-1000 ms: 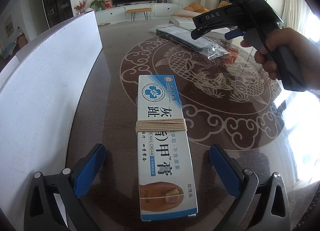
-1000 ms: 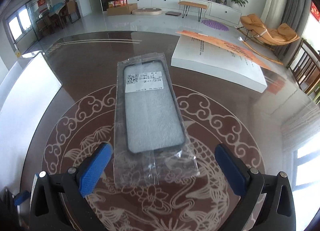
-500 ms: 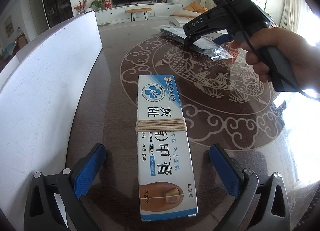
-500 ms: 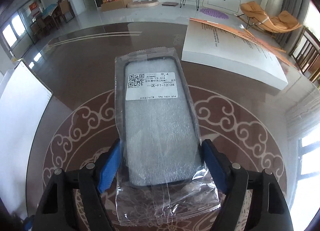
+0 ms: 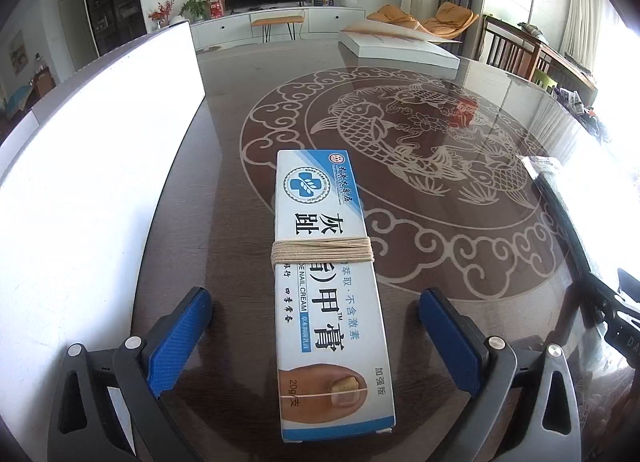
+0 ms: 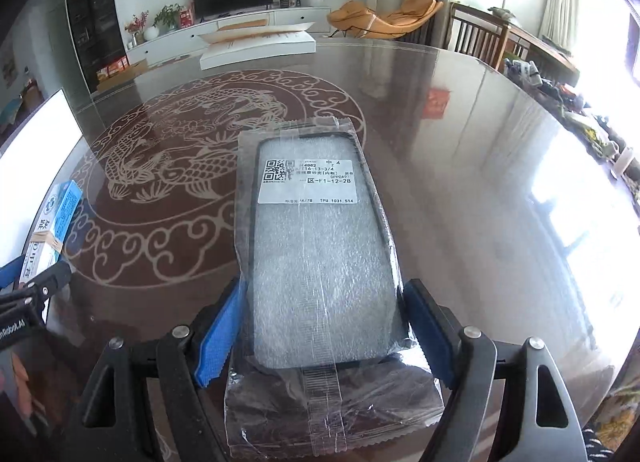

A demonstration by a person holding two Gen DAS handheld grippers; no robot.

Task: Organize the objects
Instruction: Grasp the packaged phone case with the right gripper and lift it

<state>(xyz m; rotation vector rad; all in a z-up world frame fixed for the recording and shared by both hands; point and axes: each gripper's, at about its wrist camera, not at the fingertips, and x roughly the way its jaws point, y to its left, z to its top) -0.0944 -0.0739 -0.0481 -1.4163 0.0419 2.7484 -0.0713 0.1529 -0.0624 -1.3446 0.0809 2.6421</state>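
Observation:
A blue and white nail cream box (image 5: 328, 262), bound with a tan rubber band, lies on the dark table. My left gripper (image 5: 314, 302) is open and straddles its near half, with a gap between each blue pad and the box. A phone case in a clear plastic bag (image 6: 316, 238) with a white label sits between the pads of my right gripper (image 6: 326, 294). Both pads press its sides and it is held above the table. The jaws are opening a little. In the right wrist view, the nail cream box (image 6: 56, 218) and the left gripper's finger (image 6: 40, 282) show at the far left.
A large white panel (image 5: 100, 162) stands along the left side of the table. A flat white box (image 5: 396, 46) with an orange sheet on top lies at the far edge. The glossy tabletop (image 5: 400, 222) bears a fish pattern. Wooden chairs stand beyond the right rim.
My right gripper closed on the bagged phone case, lifted it off the table's far part and swung it to the right. It left the top of the left wrist view. The left gripper stayed still.

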